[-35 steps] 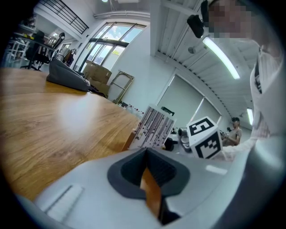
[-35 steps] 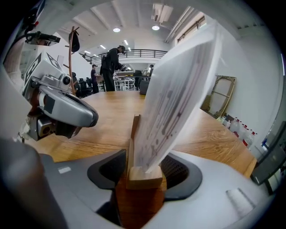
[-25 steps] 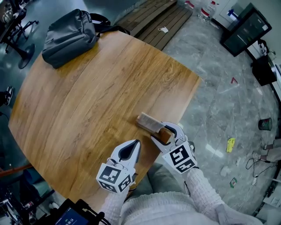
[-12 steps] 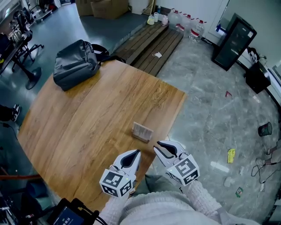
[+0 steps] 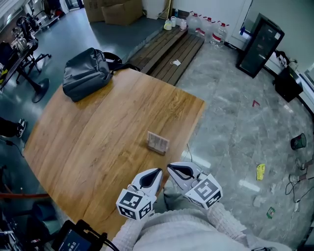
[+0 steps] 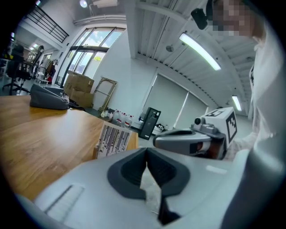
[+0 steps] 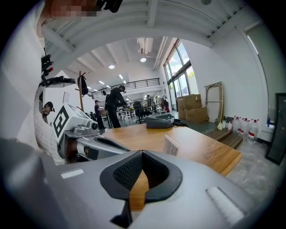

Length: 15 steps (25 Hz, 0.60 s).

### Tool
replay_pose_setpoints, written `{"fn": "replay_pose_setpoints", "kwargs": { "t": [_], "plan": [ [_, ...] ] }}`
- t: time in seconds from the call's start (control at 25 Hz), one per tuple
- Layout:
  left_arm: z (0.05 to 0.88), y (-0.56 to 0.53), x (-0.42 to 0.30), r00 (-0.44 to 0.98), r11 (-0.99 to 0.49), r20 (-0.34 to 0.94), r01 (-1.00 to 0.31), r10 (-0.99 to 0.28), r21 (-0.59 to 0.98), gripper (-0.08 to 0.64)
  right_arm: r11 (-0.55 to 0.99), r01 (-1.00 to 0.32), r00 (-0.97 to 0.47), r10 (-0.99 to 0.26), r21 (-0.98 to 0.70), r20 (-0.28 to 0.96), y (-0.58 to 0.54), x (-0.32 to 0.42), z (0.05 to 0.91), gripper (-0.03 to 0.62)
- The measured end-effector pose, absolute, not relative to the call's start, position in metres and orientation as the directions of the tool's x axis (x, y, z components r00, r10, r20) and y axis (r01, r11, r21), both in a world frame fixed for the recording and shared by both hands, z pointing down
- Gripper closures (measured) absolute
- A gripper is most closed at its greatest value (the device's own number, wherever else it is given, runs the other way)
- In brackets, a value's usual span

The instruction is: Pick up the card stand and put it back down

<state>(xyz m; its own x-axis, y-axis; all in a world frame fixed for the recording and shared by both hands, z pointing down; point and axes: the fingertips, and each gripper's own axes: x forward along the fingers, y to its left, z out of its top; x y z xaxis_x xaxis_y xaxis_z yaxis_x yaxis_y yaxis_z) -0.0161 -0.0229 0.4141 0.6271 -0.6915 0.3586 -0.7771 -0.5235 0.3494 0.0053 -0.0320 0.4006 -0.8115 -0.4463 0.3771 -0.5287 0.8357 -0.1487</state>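
Card stand (image 5: 158,142) stands upright on the wooden table (image 5: 98,127), near its right edge, nothing touching it. My right gripper (image 5: 170,167) hangs at the table's near edge, short of the stand, its jaws just closed tip to tip with nothing between them. My left gripper (image 5: 157,171) is just beside it, jaws together, empty too. A grey bag (image 5: 87,73) lies on the far corner, well apart from the stand.

You face a wooden worktop (image 5: 98,132) on a grey marbled floor (image 5: 235,127); a slatted wooden platform (image 5: 169,49), cardboard boxes (image 5: 115,10) and tall windows (image 6: 89,49) lie beyond, under ceiling strip lights (image 6: 199,51).
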Motion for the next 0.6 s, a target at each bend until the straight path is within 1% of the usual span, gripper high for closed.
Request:
{"fn": "replay_pose_setpoints", "kwargs": {
  "t": [0.2, 0.36, 0.6],
  "plan": [
    [0.415, -0.023, -0.018, 0.629, -0.533, 0.357, -0.776, -0.690, 0.338, 0.552, 0.840, -0.516, -0.813, -0.419, -0.168, 0.405, -0.027, 0.002, 0.411, 0.594],
    [0.423, -0.026, -0.020, 0.640, -0.548, 0.357, -0.768, -0.681, 0.332, 0.552, 0.835, -0.523, -0.806, -0.421, -0.168, 0.417, -0.030, -0.002, 0.422, 0.594],
    [0.408, -0.022, -0.012, 0.644, -0.560, 0.349, -0.765, -0.681, 0.318, 0.552, 0.832, -0.532, -0.804, -0.437, -0.158, 0.403, -0.026, 0.006, 0.406, 0.594]
  ]
}}
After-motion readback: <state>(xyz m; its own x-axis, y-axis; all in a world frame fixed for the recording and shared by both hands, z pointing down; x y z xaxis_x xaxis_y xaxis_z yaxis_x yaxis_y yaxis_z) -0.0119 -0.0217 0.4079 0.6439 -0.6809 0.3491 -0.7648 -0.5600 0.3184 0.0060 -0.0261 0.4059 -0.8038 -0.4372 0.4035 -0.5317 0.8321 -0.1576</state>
